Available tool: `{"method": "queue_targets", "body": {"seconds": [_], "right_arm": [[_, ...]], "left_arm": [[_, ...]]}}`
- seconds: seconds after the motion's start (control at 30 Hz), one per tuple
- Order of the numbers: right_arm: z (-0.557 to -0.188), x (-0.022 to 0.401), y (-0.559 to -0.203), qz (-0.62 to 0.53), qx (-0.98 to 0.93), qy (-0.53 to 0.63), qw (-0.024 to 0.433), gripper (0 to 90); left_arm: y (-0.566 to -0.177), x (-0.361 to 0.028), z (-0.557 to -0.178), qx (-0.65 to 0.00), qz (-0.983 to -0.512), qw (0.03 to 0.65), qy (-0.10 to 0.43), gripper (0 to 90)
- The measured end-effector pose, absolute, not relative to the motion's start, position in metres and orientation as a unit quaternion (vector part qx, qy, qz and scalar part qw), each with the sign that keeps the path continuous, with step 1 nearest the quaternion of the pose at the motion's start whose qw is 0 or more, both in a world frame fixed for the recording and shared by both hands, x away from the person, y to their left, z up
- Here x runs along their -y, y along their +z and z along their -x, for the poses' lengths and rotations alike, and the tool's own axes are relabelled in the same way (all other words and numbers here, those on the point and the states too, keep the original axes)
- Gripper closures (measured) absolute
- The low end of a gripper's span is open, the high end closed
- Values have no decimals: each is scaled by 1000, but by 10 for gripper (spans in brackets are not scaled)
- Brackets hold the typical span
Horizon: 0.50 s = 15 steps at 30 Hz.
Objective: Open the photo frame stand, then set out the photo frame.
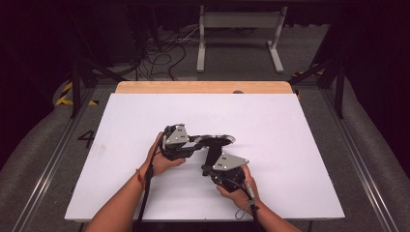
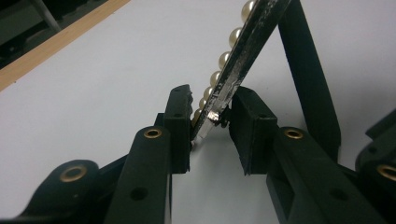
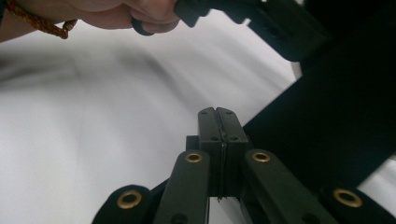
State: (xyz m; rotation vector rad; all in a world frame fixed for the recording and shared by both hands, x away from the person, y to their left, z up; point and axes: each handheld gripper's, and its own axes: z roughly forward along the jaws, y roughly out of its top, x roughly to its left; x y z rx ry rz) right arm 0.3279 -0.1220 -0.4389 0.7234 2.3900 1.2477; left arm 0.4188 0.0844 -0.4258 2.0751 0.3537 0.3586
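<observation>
Centre of high view: a dark oval mirror w/ shiny rim and black stand (image 1: 216, 141) sits on the white desk (image 1: 290, 145), between both hands. L tool (image 1: 196, 142), held by the left hand (image 1: 162, 157), reaches in from the left of the frame to the mirror's rim. R tool (image 1: 209, 169), in the right hand (image 1: 239, 191), sits lower right, at the foot of the black stand.

L gripper view: the thin silvery rim edged w/ a row of cream pearl beads (image 2: 223, 59) runs from top centre down into the gap; jaws are nearly clamped on it, pads against both faces, so L tool is grasping the mirror rim.

R gripper view: jaws are clenched flat together, nothing visible between; a black panel is just right of them. A red-orange braided bracelet (image 3: 35, 21) shows upper left.
</observation>
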Motion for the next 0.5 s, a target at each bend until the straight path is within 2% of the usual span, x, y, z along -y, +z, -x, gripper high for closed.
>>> {"method": "queue_targets", "body": {"seconds": [0.5], "right_arm": [[-326,101,-448,-277,-830,432,218,900]], "left_arm": [[-430,-80,-416,-151,-855,468,165,694]]}}
